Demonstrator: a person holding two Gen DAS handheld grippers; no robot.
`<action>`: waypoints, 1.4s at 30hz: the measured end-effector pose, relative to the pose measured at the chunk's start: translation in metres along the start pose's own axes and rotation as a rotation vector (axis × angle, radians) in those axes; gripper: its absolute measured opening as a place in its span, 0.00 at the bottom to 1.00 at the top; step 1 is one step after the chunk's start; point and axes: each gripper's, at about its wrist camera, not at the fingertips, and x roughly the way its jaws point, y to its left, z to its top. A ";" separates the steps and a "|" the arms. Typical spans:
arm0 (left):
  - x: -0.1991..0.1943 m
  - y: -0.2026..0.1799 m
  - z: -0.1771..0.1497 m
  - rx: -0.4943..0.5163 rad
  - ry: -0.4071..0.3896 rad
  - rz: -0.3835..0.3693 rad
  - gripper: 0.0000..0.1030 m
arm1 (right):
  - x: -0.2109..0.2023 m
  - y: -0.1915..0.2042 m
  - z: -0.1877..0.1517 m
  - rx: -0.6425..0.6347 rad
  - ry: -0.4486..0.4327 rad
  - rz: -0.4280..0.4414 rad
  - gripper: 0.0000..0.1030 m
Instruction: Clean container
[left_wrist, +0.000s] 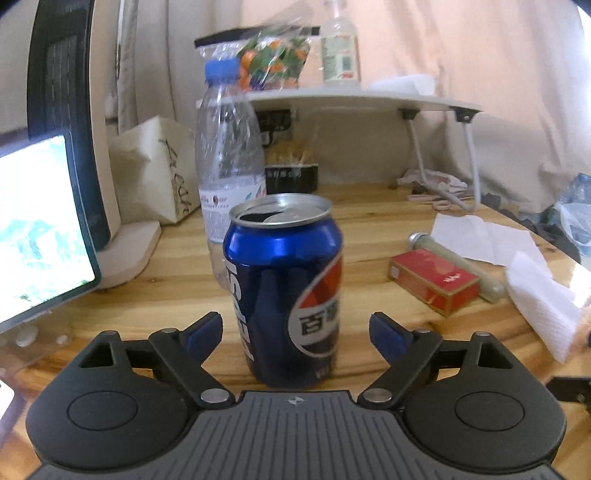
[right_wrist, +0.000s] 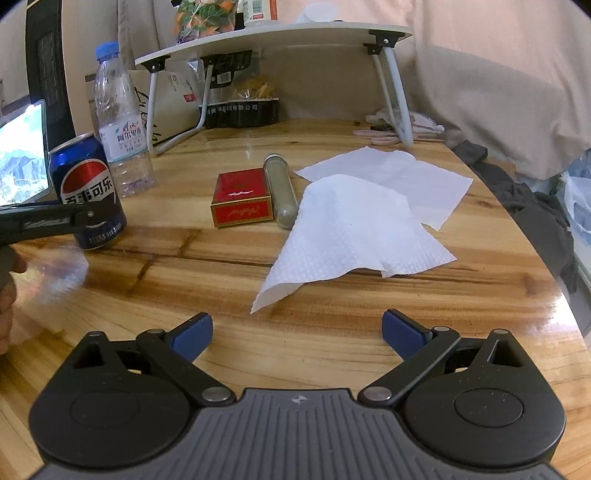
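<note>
Our left gripper (left_wrist: 295, 334) is matte black, with a grey ribbed centre plate bearing a small round emblem, silver pivot pins and blue finger pads (left_wrist: 201, 334). Our right gripper (right_wrist: 297, 332) looks the same, its pads (right_wrist: 402, 334) blue too.

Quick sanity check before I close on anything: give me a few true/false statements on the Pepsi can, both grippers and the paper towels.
1. The Pepsi can stands upright with its top opened. True.
2. The left gripper is shut on the can. False: its jaws are open on either side of it, apart.
3. The right gripper holds a paper towel. False: it is open, and the towel lies on the table.
4. A red box lies beside a tube. True.
</note>
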 end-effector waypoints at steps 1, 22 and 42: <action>-0.006 -0.001 0.000 -0.001 -0.002 -0.007 0.87 | 0.000 0.000 0.000 -0.001 0.000 -0.001 1.00; 0.000 -0.050 -0.020 -0.052 0.217 -0.077 1.00 | 0.003 0.006 0.000 0.020 0.008 -0.083 1.00; 0.008 -0.053 -0.019 -0.043 0.229 -0.048 1.00 | 0.004 0.004 0.001 0.020 0.007 -0.081 1.00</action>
